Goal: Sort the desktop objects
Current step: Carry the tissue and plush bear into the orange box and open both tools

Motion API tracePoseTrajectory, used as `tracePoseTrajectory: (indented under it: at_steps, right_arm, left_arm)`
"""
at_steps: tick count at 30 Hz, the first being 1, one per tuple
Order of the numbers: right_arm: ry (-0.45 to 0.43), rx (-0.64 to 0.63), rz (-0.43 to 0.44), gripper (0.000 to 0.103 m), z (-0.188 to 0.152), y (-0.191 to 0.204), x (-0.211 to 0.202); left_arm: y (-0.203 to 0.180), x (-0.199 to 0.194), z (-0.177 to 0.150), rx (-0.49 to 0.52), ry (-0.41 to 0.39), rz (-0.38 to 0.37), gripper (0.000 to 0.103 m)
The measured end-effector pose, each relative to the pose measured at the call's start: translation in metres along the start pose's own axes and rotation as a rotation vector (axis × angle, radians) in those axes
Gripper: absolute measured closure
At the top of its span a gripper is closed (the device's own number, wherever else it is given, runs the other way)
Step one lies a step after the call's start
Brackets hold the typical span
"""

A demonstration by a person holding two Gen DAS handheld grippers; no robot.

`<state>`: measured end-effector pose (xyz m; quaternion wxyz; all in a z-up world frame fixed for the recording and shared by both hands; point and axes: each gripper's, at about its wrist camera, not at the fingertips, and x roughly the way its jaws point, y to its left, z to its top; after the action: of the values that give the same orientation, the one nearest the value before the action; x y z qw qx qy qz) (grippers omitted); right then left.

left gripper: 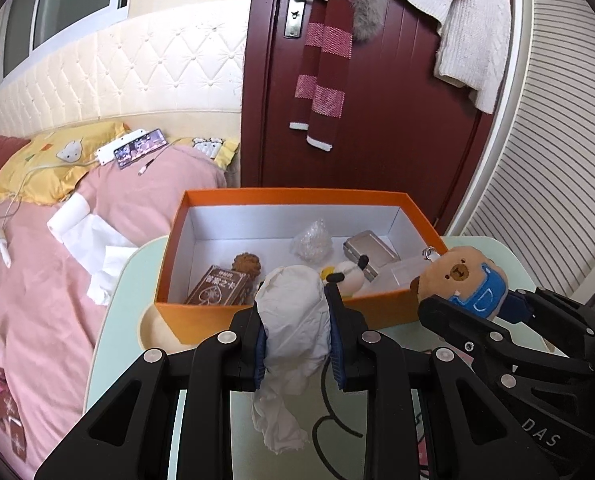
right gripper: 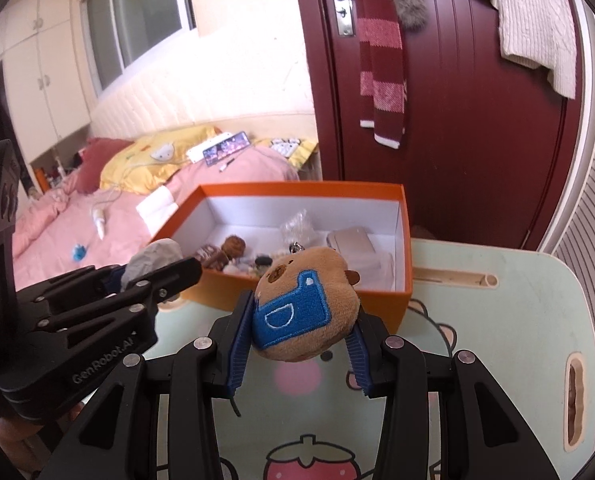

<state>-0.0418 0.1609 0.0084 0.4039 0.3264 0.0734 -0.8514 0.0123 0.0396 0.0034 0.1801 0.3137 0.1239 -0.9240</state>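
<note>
My left gripper (left gripper: 295,336) is shut on a crumpled white tissue (left gripper: 293,320) and holds it above the table, just in front of the orange box (left gripper: 257,196). My right gripper (right gripper: 303,340) is shut on a brown bear plush with a blue patch (right gripper: 305,308), held near the box's front right corner; it also shows in the left wrist view (left gripper: 463,280). The box holds a brown card box (left gripper: 219,286), a brown cookie-like item (left gripper: 246,263), a clear plastic wad (left gripper: 311,240), a silver case (left gripper: 369,248) and a small white plush (left gripper: 349,274).
The box stands on a pale green cartoon-printed table (right gripper: 497,320). A pink bed (left gripper: 37,280) with pillows, a phone (left gripper: 139,148) and cables lies to the left. A dark red door (left gripper: 377,120) with hanging scarf stands behind the box.
</note>
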Motion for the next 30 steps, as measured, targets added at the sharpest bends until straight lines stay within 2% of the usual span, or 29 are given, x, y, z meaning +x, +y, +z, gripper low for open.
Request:
tracePoseTrajectory:
  at_steps: [7, 16, 30]
  right_arm:
    - [-0.031, -0.002, 0.004, 0.061, 0.019, -0.002, 0.004]
    - [-0.024, 0.005, -0.018, 0.061, 0.039, -0.006, 0.025]
    - [0.019, 0.032, -0.050, 0.061, 0.050, -0.014, 0.052]
  left_arm:
    - [0.000, 0.016, 0.018, -0.015, 0.003, -0.001, 0.077]
    - [0.011, 0.038, 0.034, -0.025, 0.024, 0.021, 0.077]
    - [0.018, 0.063, 0.037, -0.026, 0.075, 0.042, 0.076]
